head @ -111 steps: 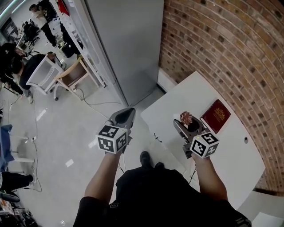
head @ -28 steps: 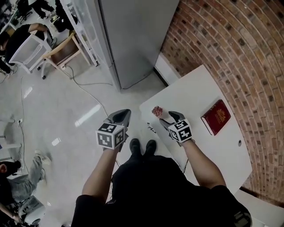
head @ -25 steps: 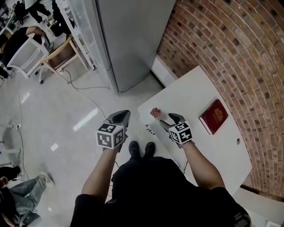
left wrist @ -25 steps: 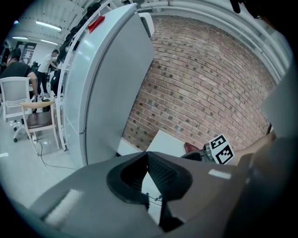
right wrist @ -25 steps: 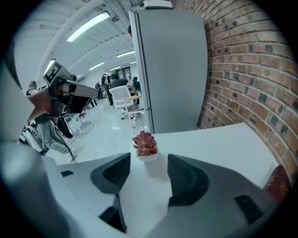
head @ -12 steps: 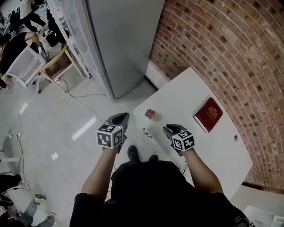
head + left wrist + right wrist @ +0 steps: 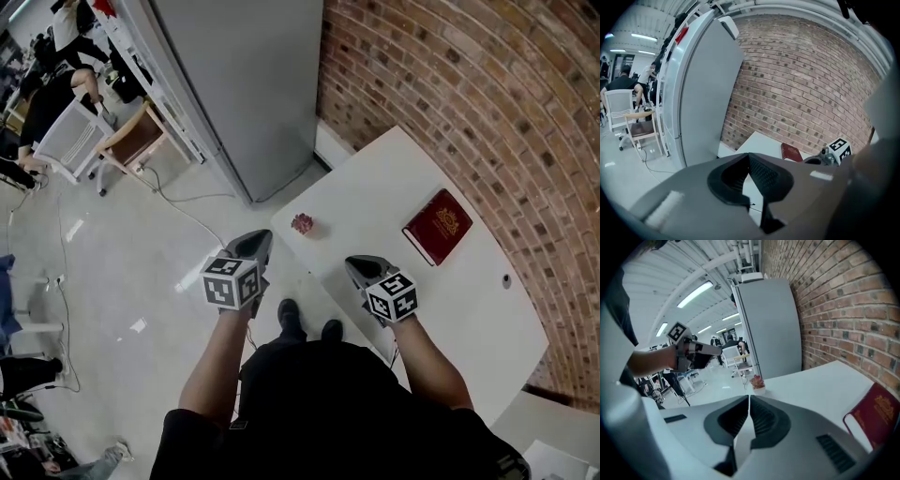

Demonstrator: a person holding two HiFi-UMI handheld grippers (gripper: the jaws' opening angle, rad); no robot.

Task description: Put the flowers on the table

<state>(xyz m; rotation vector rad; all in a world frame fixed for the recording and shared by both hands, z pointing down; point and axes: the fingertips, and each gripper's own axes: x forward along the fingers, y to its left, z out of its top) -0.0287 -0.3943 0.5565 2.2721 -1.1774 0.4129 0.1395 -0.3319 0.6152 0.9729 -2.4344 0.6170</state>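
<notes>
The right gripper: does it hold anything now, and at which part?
Nothing. The right gripper has its jaws together with nothing between them; the flowers stand free on the table.

left gripper point(image 7: 255, 242), right gripper point(image 7: 356, 267), jaws together, empty
</notes>
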